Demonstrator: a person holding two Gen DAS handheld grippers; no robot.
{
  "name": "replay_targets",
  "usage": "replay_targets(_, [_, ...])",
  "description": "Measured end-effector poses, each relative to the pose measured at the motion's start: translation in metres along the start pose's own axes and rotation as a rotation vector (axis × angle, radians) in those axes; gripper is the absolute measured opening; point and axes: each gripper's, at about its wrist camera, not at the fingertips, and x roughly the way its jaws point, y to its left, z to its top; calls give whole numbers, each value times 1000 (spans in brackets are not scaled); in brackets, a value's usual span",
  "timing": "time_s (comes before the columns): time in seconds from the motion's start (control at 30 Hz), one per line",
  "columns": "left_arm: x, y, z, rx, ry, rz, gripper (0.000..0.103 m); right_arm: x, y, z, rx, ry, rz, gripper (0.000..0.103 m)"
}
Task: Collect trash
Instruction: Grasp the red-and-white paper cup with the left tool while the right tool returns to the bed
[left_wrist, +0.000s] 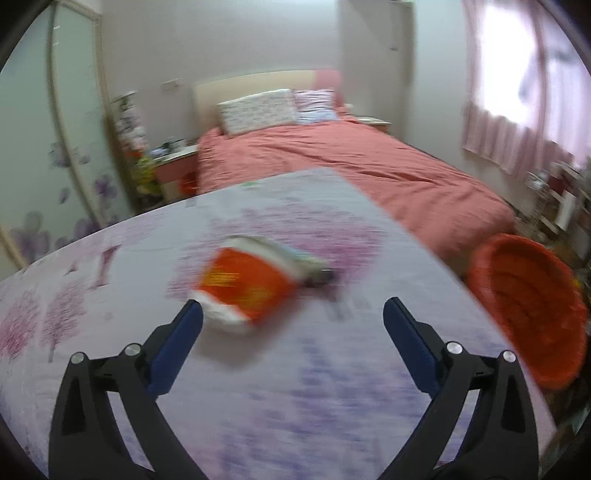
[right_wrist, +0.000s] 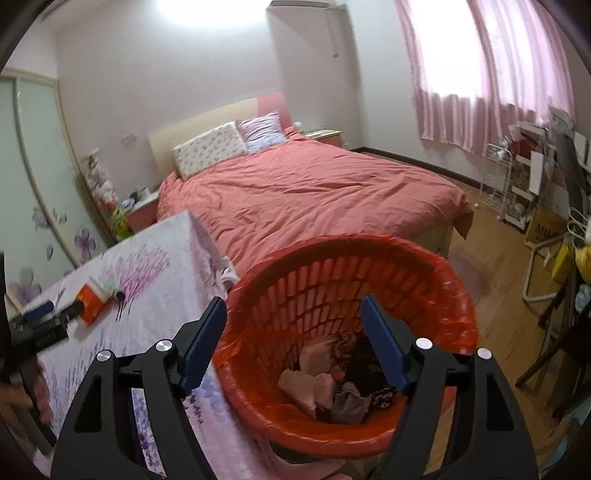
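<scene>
1. The left hand-held gripper (left_wrist: 293, 312) is spread wide with nothing between its fingers, low over the floral-cloth surface (left_wrist: 110, 332).
2. The orange snack packet (left_wrist: 245, 286) lies flat on the surface just ahead of that gripper and slightly toward its left finger (left_wrist: 177, 347). The near white end is almost at the fingertip, but contact can't be confirmed because the view is motion-blurred.
3. The packet's long axis runs diagonally, from the near-left end to the far-right end. A small dark bit (left_wrist: 321, 282) lies at the far end; I can't tell what it is.
4. The right hand-held gripper (right_wrist: 293, 317) is also open and empty. It hangs over the mouth of the orange basket (right_wrist: 454, 288), which stands off the surface's right edge and already holds crumpled trash (right_wrist: 325, 387).
5. The left side is clearly the nearer one to the packet, and the right is well apart from it, over the basket.
6. Judgement: the next move is a short push forward and a little left, with the fingers turned across the packet's short width. After that comes a carry to the right, to the basket.
</scene>
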Motion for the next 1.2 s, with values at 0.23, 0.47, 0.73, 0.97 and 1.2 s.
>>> replay_targets(0.23, [34,49,2,-83,65,26,96,10,27,-8,-38,38,41,85])
replay_targets(0.47, [66,34,10,36,102,37,97,20,42,-9,-49,77,78,85])
replay_targets(0.73, [95,29,15,81,166,10,86,26,55,-11,-57,100,92,85])
replay_targets(0.97, [94,53,9,-15,197,23,76,28,63,-13,-62,114,101,85])
replay_targets(1.2, [64,133,-25,-94,228,218,76,33,84,-14,-92,135,136,85])
